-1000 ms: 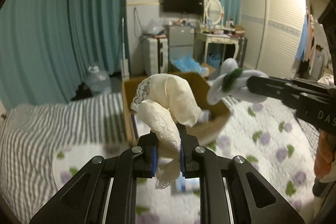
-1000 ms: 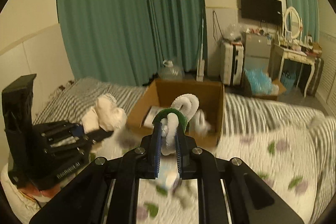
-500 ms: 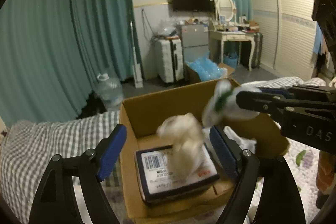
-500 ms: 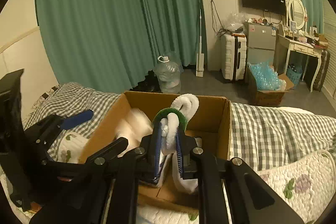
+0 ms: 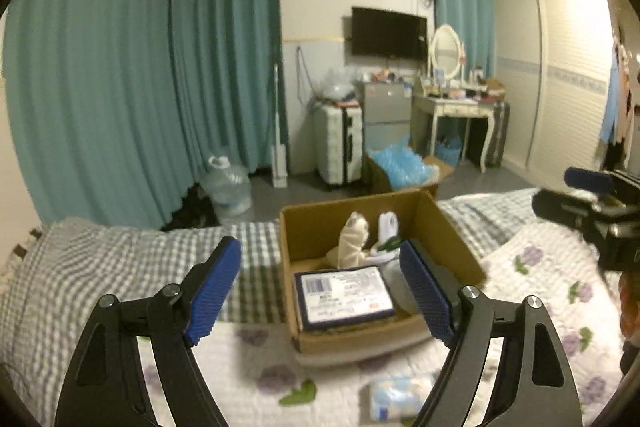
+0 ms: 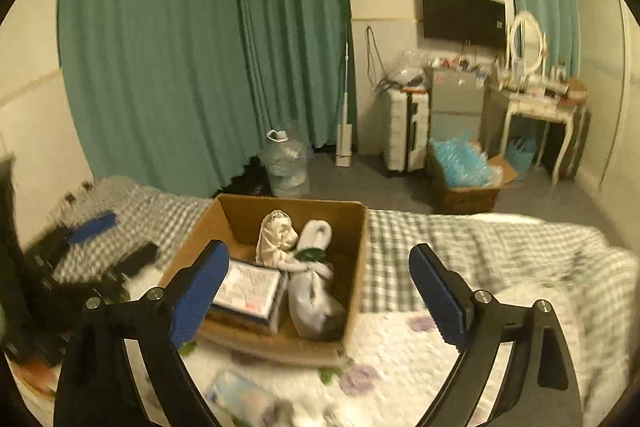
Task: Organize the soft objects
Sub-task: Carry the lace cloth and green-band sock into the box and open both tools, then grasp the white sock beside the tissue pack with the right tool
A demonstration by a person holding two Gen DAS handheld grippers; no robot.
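Both grippers are held with jaws spread wide and nothing between the pads: the left gripper [image 5: 320,295] and the right gripper [image 6: 318,293] are each raised over the quilt, aimed at the cardboard box [image 6: 358,247] on the bed. Inside the box a cream lace-trimmed cloth bundle [image 6: 276,239] and a white sock roll with a green band [image 6: 314,259] are seen lying beside a flat labelled packet [image 6: 248,291]. One soft item is left outside: a pale blue-white packet [image 5: 400,397] lies on the floral quilt [image 5: 532,279], in front of the box, low between the left gripper's fingers, its long axis running crosswise. It is judged nearer the left gripper, below and slightly right.
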